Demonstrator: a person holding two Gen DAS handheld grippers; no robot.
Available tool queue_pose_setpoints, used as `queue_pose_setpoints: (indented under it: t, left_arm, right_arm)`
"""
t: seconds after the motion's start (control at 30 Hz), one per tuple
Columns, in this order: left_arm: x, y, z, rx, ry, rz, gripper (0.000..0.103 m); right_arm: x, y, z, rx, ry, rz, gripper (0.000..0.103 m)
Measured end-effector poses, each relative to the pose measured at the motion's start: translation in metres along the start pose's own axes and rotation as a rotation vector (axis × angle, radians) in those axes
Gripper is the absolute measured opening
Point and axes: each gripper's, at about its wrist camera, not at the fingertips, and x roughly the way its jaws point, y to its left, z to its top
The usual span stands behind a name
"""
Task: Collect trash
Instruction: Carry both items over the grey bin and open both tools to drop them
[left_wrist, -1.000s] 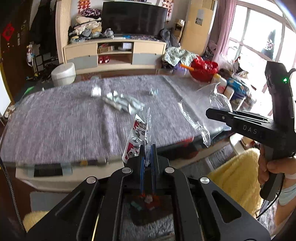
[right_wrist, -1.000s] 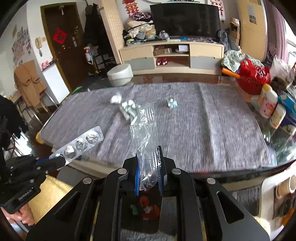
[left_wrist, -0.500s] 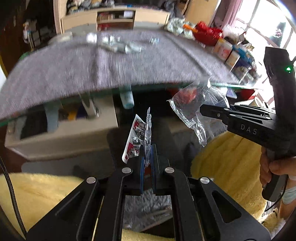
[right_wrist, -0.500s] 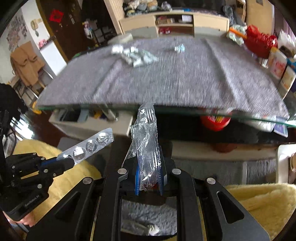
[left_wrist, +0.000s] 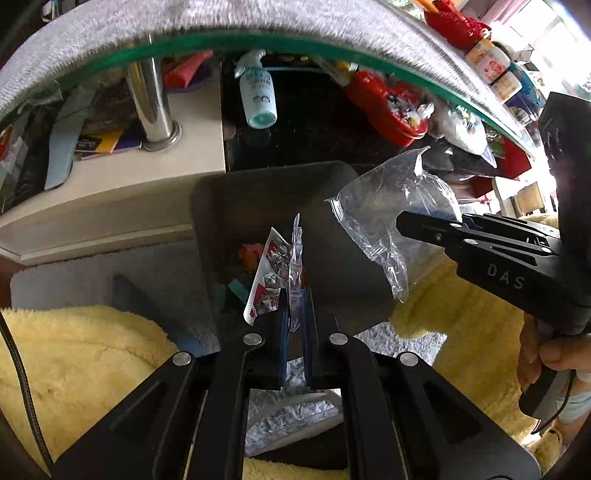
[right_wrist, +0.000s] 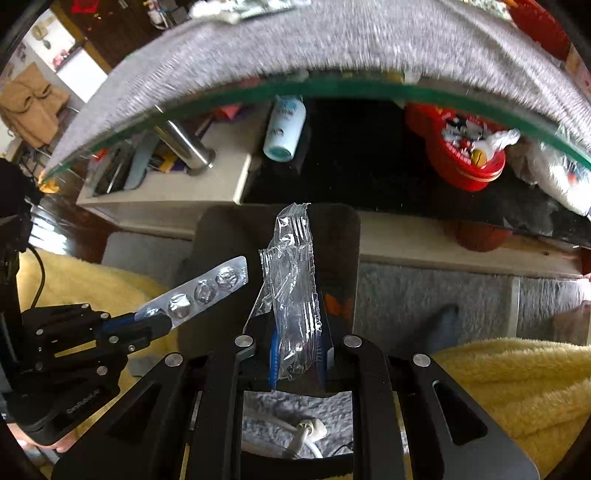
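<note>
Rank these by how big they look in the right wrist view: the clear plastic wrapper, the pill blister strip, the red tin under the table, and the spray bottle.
1. Clear plastic wrapper, though it sits nearest the camera.
2. Red tin.
3. Pill blister strip.
4. Spray bottle.

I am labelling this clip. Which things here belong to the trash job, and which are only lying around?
Belong to the job:
- pill strip in the left gripper
- clear wrapper in the right gripper
- dark bin below them

Only lying around:
- spray bottle
- red tin
- yellow rug
</note>
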Motion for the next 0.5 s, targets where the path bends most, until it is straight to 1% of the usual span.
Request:
queue_pose_setpoints:
  t: [0.13, 0.37, 0.47, 0.5]
  left_arm:
    - [0.007, 0.001, 0.001, 0.003, 0.017, -0.004, 0.005]
    - [0.011, 0.005, 0.005, -0.012, 0.030, -0.013, 0.006]
    - [0.009, 0.007, 0.007, -0.019, 0.026, -0.001, 0.022]
    - [0.009, 0.007, 0.008, -0.018, 0.025, 0.002, 0.023]
  right_arm:
    - [0.011, -0.001, 0.002, 0.005, 0.029, 0.005, 0.017]
    - [0.018, -0.001, 0.012, 0.020, 0.037, 0.008, 0.022]
    - [0.017, -0.002, 0.015, 0.031, 0.034, 0.013, 0.033]
    - [0.016, -0.003, 0.016, 0.035, 0.030, 0.014, 0.040]
